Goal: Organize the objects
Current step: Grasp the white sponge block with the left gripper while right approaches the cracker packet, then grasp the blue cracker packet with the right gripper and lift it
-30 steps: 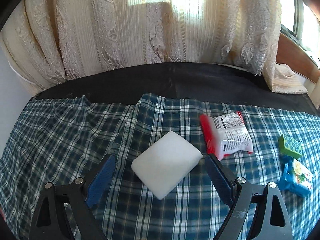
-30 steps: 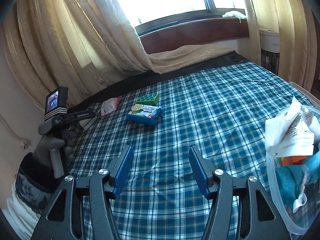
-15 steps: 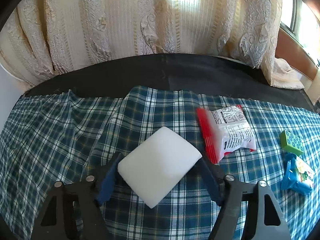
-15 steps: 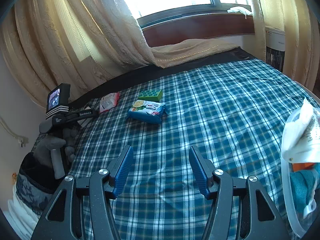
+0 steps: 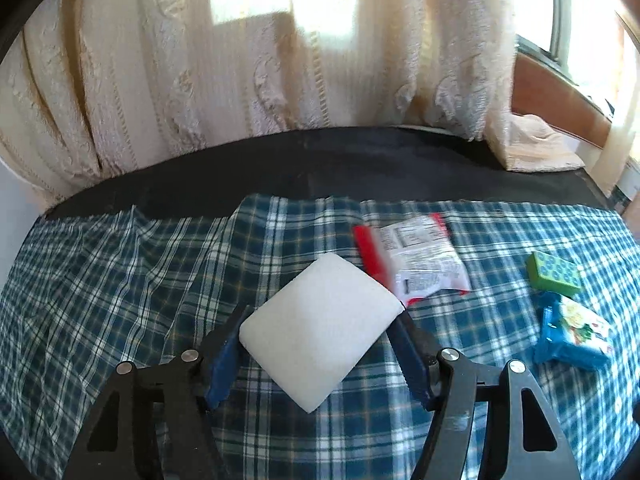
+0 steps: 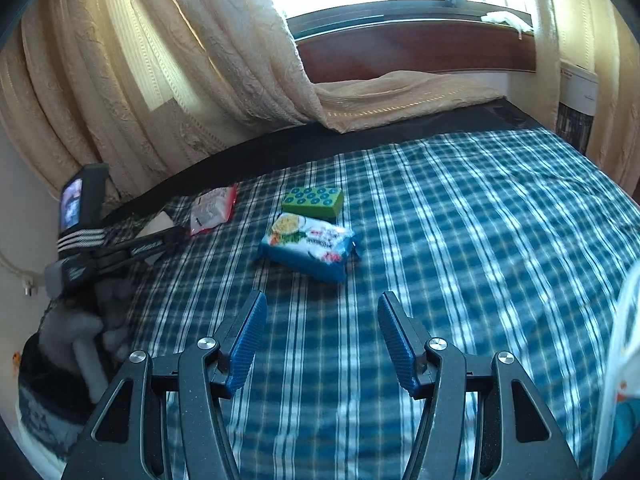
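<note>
A white foam block (image 5: pixel 320 328) sits cornerwise between the blue pads of my left gripper (image 5: pixel 320 320). The jaws are closing, and both pads touch the block's left and right corners. Right of it on the plaid cloth lie a red-and-white packet (image 5: pixel 416 264), a green sponge (image 5: pixel 554 274) and a blue noodle pack (image 5: pixel 572 334). My right gripper (image 6: pixel 322 312) hangs open over bare cloth with nothing between its fingers. The blue noodle pack (image 6: pixel 308 246) lies just beyond its tips, with the green sponge (image 6: pixel 314 201) behind that. The left gripper (image 6: pixel 168 232) shows at far left.
Cream curtains (image 5: pixel 280 60) and a black bed edge (image 5: pixel 320 160) close off the far side. A gloved hand (image 6: pixel 76 328) holds the left tool. A clear bag's rim (image 6: pixel 624 340) stands at the right edge. Plaid cloth (image 6: pixel 480 220) stretches to the right.
The left jaws have closed in from wide apart onto the white block. The right gripper has moved toward the blue noodle pack, and the bag has slid almost out of its view.
</note>
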